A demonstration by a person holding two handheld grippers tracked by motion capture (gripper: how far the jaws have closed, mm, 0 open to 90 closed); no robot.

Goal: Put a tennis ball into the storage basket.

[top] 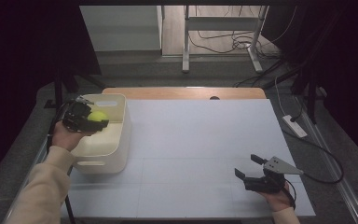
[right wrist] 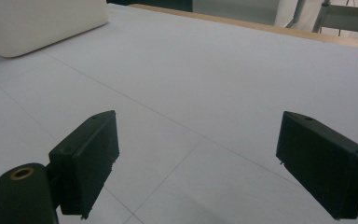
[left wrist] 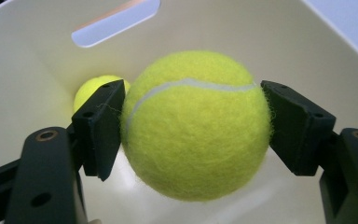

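Note:
A yellow-green tennis ball (left wrist: 196,123) sits between the two black pads of my left gripper (left wrist: 191,126), which is shut on it. In the high view that gripper (top: 93,119) holds the ball (top: 97,115) over the open top of a cream plastic bin (top: 116,140) at the table's left. A second tennis ball (left wrist: 91,88) lies inside the bin, partly hidden behind the left pad. My right gripper (top: 248,168) rests near the table's front right with its jaws wide apart and nothing between them; its own view shows the gripper (right wrist: 198,163) over bare white tabletop.
The white tabletop (top: 200,140) stretches between the bin and the right gripper. A wooden strip (top: 186,92) runs along the far edge. The bin's corner (right wrist: 37,23) shows at the upper left of the right gripper view. A power strip (top: 294,126) and cables lie on the floor at right.

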